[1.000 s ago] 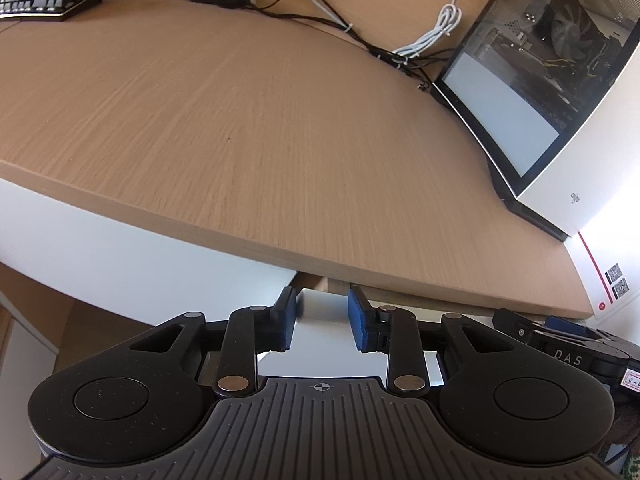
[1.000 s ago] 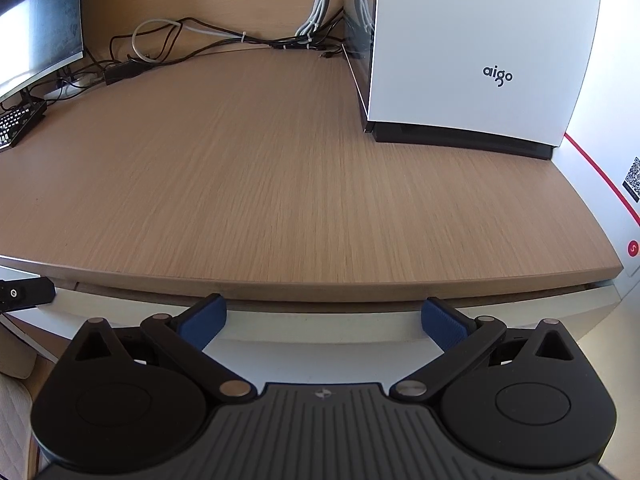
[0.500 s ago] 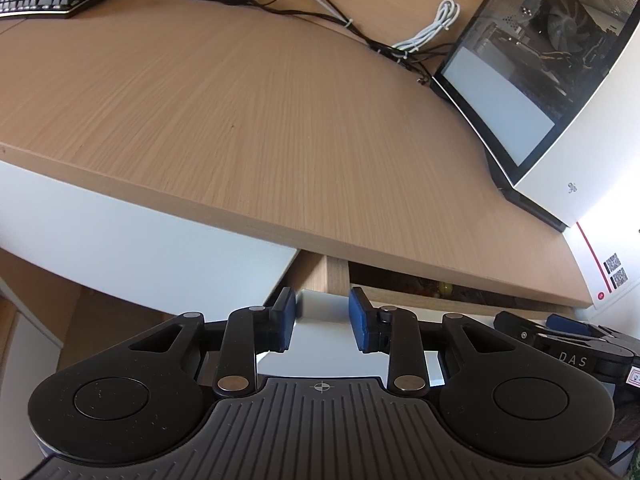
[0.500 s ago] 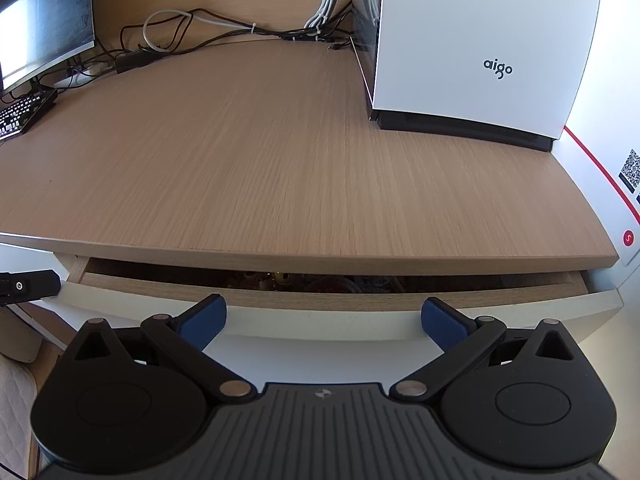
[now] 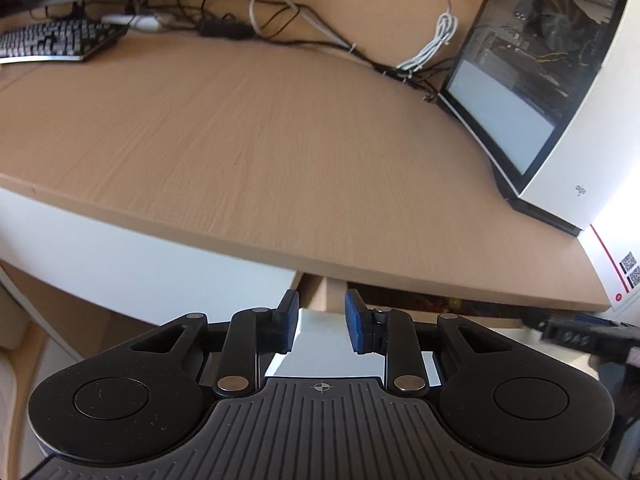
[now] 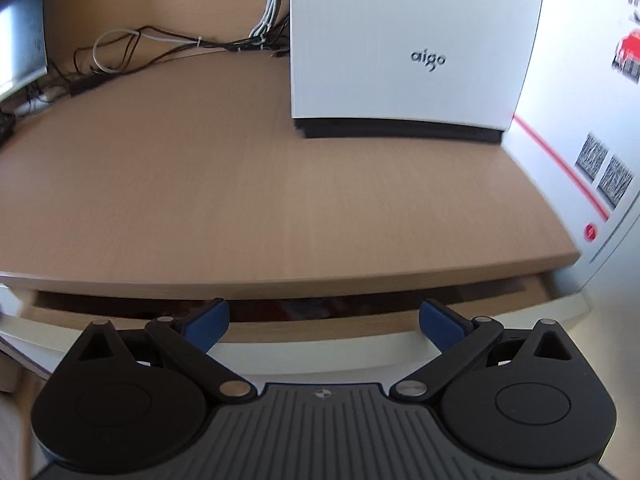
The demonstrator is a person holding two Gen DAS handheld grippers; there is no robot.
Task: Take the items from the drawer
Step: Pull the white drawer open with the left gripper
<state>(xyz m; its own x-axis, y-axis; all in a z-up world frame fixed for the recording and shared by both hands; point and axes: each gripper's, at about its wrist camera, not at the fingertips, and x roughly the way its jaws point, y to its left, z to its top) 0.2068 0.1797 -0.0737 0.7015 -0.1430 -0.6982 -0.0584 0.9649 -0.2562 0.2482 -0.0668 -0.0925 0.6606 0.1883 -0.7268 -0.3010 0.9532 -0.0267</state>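
My left tool (image 5: 321,326) has its blue pads drawn near together around the left corner of the white drawer front (image 5: 320,320); I cannot tell if they really pinch it or only stand beside it. My right tool (image 6: 323,325) is spread wide and holds nothing, low in the middle of its frame, just in front of the same drawer front (image 6: 320,354).

The drawer (image 6: 320,322) is open only a little under the edge of the bench (image 6: 280,208). The items (image 5: 454,303) inside show as a dark strip, with one small yellowish thing at the lower right of the left view; I cannot say what they are.

I judge the step is to open the drawer more. To do it well I should pull straight toward me and level, so the drawer does not jam on its sides. The right tool should wait in front until the gap is wide enough to enter from above without touching the bench edge. The white computer case (image 6: 412,48) stands far up in the frame, well apart.
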